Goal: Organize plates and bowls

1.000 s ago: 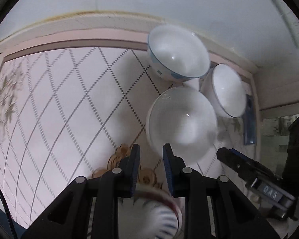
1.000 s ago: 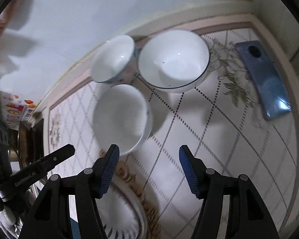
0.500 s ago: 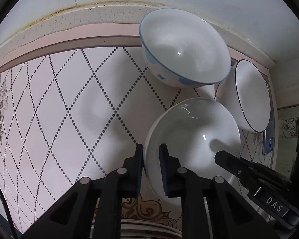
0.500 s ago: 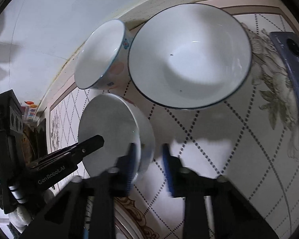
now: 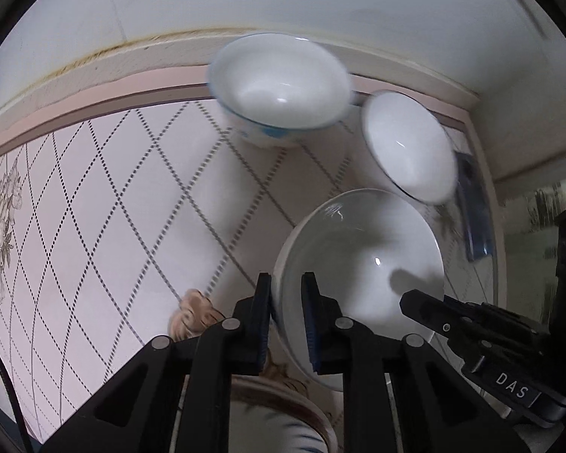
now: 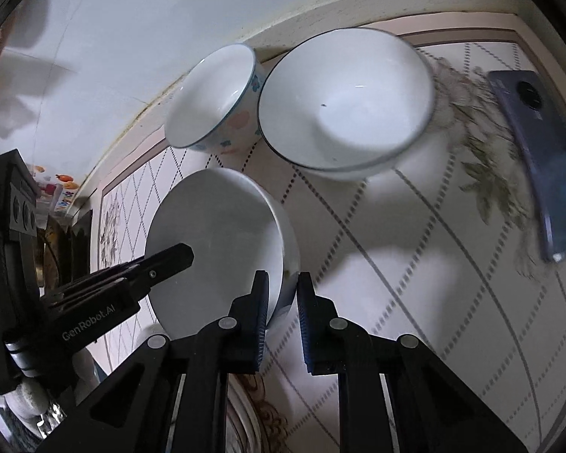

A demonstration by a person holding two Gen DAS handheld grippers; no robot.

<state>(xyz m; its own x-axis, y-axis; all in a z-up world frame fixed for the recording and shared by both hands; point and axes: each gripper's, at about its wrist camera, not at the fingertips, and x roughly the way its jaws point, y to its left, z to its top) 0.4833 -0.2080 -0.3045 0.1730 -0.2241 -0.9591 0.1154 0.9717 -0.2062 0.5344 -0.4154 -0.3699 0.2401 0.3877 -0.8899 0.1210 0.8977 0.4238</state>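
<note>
With both tools clamped on opposite sides of the plain bowl (image 5: 362,264), I treat the lift as a two-point carry. My left tool (image 5: 286,324) grips the near-left rim, one pad inside the wall and one outside; my right tool (image 6: 281,317) has just closed its jaws onto the rim on the far side of the same bowl, again straddling the wall. In the right wrist view the bowl sits tilted, its mouth turned toward the left tool, so I judge it is off the bench (image 5: 105,204) or barely resting there; I cannot tell which

Two more bowls stand by the wall: the blue-patterned bowl (image 5: 279,87) and, just beside it, the dark-rimmed bowl (image 6: 347,102). A phone (image 6: 539,158) lies near the dark-rimmed bowl. A patterned plate (image 5: 283,415) shows at the bottom edge, under my left tool

To do this step well:
1. Keep both grips firm; glazed rims are slippery and a thin wall pivots between pads
2. Move both hands together at one pace, so neither tool twists or pulls the rim
3. Level the bowl before travel
4. Pick the nesting target by width; the dark-rimmed bowl looks the likelier seat
5. Lower centred, let the foot settle, then release one tool at a time, clear of the phone
</note>
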